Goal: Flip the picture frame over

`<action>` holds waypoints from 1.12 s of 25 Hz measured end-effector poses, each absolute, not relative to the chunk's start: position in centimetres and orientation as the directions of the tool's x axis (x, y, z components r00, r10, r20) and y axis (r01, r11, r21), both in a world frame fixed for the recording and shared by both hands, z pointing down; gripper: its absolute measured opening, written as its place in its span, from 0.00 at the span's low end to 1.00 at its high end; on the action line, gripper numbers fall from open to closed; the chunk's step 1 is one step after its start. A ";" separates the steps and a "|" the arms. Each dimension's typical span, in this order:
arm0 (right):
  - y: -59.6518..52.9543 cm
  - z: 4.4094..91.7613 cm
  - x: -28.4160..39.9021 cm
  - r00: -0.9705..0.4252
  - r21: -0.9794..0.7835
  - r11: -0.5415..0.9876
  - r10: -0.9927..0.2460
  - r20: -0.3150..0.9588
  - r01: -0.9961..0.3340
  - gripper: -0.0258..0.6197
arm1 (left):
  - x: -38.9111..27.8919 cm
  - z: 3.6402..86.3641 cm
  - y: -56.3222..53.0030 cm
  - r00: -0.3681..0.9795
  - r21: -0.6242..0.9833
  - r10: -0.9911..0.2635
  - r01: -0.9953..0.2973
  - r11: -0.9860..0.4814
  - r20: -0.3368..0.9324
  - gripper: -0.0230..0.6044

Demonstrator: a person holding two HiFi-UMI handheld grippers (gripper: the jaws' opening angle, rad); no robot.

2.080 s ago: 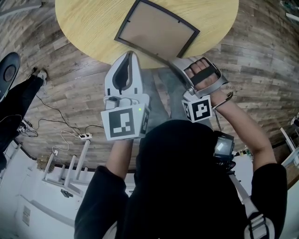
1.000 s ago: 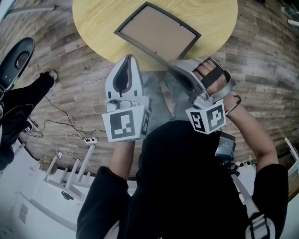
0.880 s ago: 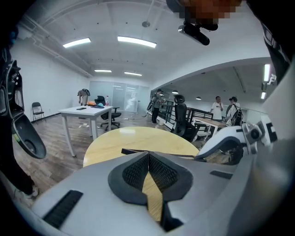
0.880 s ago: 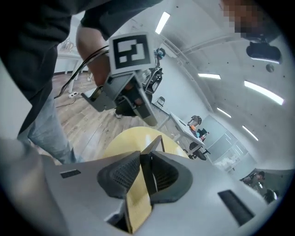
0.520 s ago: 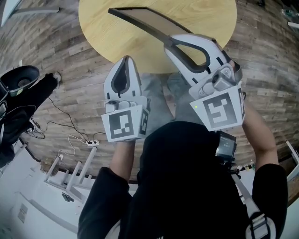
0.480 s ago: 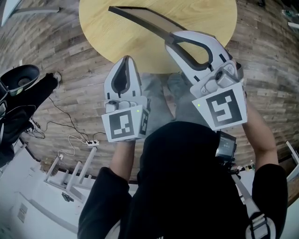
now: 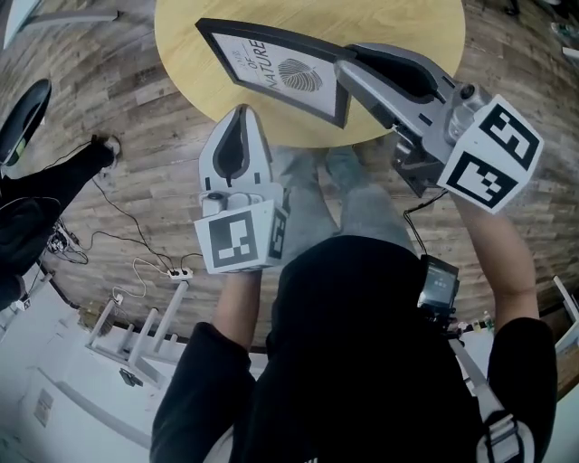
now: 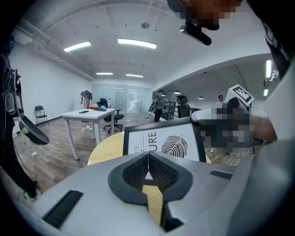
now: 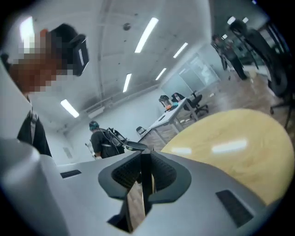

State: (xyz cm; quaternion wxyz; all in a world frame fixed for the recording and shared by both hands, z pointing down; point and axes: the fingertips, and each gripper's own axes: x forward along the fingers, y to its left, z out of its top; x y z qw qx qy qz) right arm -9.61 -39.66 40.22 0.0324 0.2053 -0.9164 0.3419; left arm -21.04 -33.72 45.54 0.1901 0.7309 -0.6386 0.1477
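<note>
Round wood table (image 7: 407,23) below me. Right tongs (image 7: 348,61) are clamped on the frame (image 7: 276,72) at its right edge, jaws just squeezed tighter. Frame is tilted over the table, print side showing; can't tell if its far corner touches the wood. Left tongs (image 7: 237,113) are closed on nothing, near the frame's lower edge, apart from it. Risk as I see it: with a one-edge pinch the frame may swing or slip and bang down, or land too near the rim and tip off.

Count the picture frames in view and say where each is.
1. The picture frame is tilted over the round table, one edge clamped in the right gripper. No others show.
</note>
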 end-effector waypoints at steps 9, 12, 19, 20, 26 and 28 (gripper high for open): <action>-40.0 45.7 -5.2 -0.902 -0.864 0.365 -0.381 0.203 -0.348 0.15 | -18.9 45.4 -34.2 0.169 0.094 -0.870 -0.985 -0.142 0.463 0.07; -40.0 48.3 -4.0 -0.887 -0.897 0.267 -0.399 0.231 -0.354 0.15 | -19.3 45.6 -34.6 0.173 0.093 -0.867 -0.985 -0.146 0.468 0.07; -40.4 53.0 -2.6 -0.884 -0.857 0.342 -0.403 0.236 -0.385 0.16 | -19.3 46.4 -34.7 0.184 0.094 -0.853 -0.983 -0.158 0.488 0.07; -40.4 53.9 -2.5 -0.881 -0.854 0.338 -0.401 0.250 -0.396 0.16 | -19.3 46.5 -34.7 0.193 0.094 -0.854 -0.981 -0.168 0.483 0.07; -40.3 55.7 -2.1 -0.865 -0.834 0.326 -0.397 0.307 -0.445 0.18 | -19.3 47.0 -34.4 0.208 0.102 -0.844 -0.978 -0.182 0.494 0.07; -40.3 56.0 -1.8 -0.843 -0.786 0.352 -0.387 0.372 -0.508 0.18 | -19.0 46.8 -34.3 0.216 0.100 -0.844 -0.976 -0.191 0.491 0.07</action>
